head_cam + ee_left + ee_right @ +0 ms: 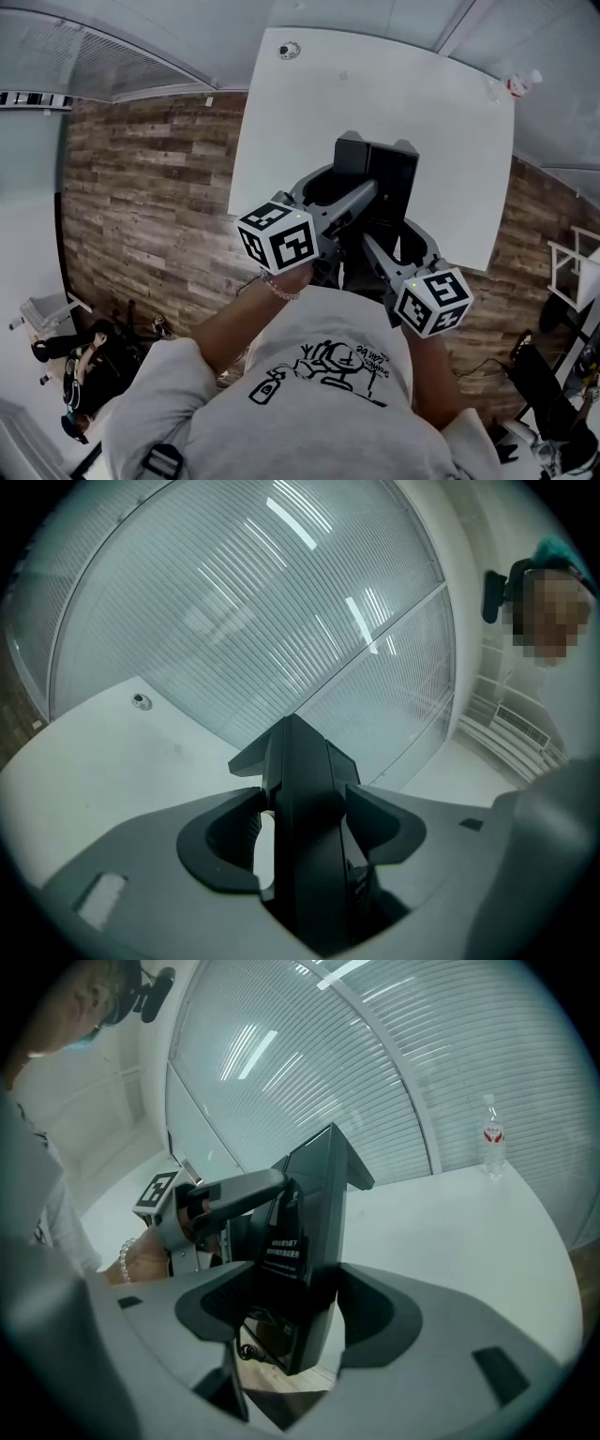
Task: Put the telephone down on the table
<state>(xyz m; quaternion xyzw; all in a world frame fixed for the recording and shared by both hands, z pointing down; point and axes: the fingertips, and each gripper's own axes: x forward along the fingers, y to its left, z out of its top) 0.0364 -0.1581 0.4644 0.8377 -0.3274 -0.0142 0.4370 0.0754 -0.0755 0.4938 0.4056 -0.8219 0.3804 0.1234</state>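
Right now the boxy black plastic telephone [382, 176] is held upright over the near edge of the white square table [375, 84]. The left gripper [305, 822] clamps it from one side and the right gripper [298, 1312] from the other, each set of jaws closed on its body.

Telephone [384, 173] over table's [375, 84] near edge; bottle [518, 85] on its far-right corner.
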